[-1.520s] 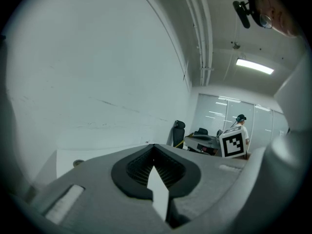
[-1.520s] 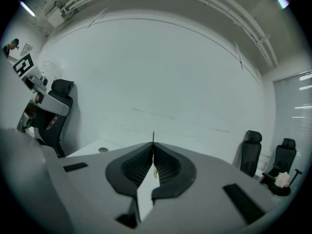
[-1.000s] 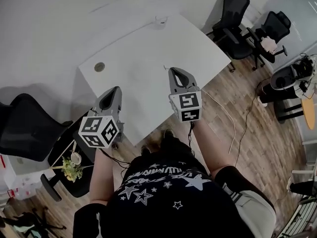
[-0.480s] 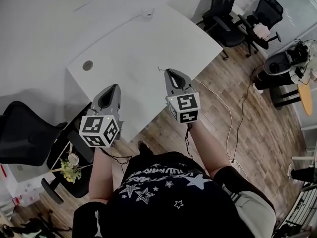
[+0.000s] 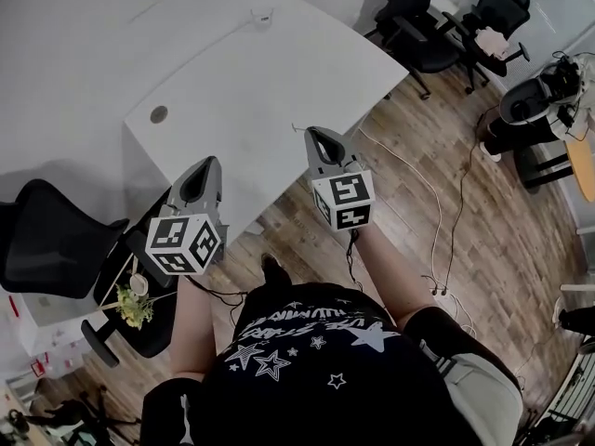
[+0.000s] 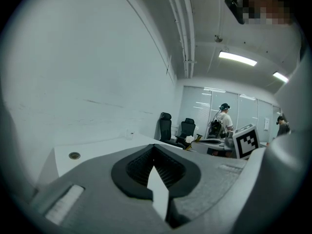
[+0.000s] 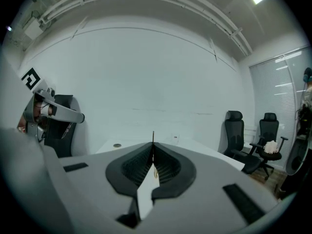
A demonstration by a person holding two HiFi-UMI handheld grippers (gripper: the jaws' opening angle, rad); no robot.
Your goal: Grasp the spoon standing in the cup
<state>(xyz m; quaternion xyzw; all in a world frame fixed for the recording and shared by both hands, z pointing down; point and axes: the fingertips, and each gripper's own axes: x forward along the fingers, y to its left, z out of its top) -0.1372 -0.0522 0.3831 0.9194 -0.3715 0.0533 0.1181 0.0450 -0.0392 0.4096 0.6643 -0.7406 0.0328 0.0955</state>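
Cup point(image 5: 263, 15) far ahead across table point(image 5: 279, 91), spoon indiscernible; right gripper point(image 5: 310, 135) looks nearer, pinching thin dark sliver point(image 7: 153, 136); left gripper point(image 5: 207, 163) closed, empty.

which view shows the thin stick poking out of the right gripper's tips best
The right gripper view: the thin stick rises dark and straight from where the right gripper's jaws meet. The head view shows only a faint sliver at that tip; the left gripper view does not show it.
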